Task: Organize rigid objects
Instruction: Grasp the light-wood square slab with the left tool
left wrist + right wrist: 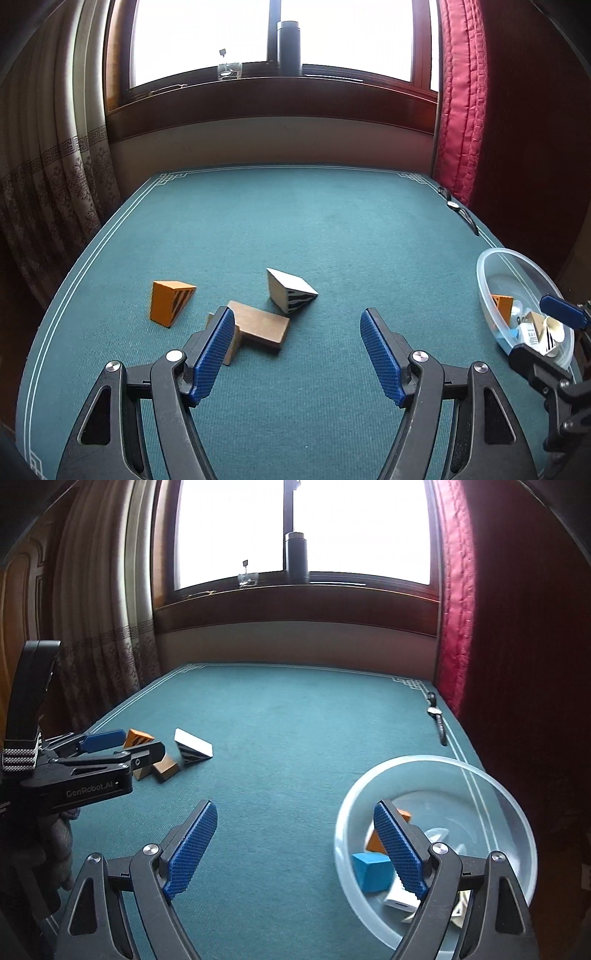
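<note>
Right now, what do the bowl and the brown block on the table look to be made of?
Bowl: likely clear plastic, slightly frosted; the table edge lines show through its wall. Brown block: probably wood, matte, with flat tan-brown faces and crisp edges; no grain is sharp enough to confirm.

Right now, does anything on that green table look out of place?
Yes: a wristwatch lies at the far right edge of the table, unlike the blocks. Three blocks still sit loose, with the brown block propped askew on another piece.
</note>
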Demonstrator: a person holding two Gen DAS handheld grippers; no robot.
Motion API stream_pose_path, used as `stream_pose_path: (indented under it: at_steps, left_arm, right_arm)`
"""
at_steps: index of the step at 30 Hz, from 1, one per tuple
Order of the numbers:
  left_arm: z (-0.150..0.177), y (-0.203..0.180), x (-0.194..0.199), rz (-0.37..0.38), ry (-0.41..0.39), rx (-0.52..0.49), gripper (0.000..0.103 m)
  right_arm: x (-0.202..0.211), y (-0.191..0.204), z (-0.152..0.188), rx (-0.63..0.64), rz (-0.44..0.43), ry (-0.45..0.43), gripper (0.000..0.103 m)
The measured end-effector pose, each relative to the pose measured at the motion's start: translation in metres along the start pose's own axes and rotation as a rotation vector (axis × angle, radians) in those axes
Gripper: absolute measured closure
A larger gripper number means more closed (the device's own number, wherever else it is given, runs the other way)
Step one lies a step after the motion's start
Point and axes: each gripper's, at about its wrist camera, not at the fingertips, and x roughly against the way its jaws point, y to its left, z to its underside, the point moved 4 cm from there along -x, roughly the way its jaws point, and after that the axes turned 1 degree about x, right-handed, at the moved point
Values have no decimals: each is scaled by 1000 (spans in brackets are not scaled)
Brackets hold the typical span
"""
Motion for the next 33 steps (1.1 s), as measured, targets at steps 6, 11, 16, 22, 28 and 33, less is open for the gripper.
stream_pose_path:
  at_steps: [6, 11, 16, 22, 28, 33]
  left_arm:
    - [7, 31, -7, -32, 16, 46, 33]
    - [14, 51, -23, -36, 59, 86, 39]
    - [22, 61, -43, -33, 116, 100, 56]
    - [23, 61, -57, -23, 143, 90, 62]
    - [20, 62, -60, -1, 146, 96, 66]
    - [20, 63, -57, 11, 143, 98, 67]
  right_arm:
    - [-30, 31, 6, 6, -91, 93, 14]
    - [-42, 42, 9, -5, -120, 123, 14]
    - [-56, 52, 8, -13, -138, 150, 14]
    - [-65, 56, 10, -26, -152, 172, 14]
    - [-71, 60, 11, -30, -158, 186, 14]
    - [-75, 63, 9, -30, -170, 191, 14]
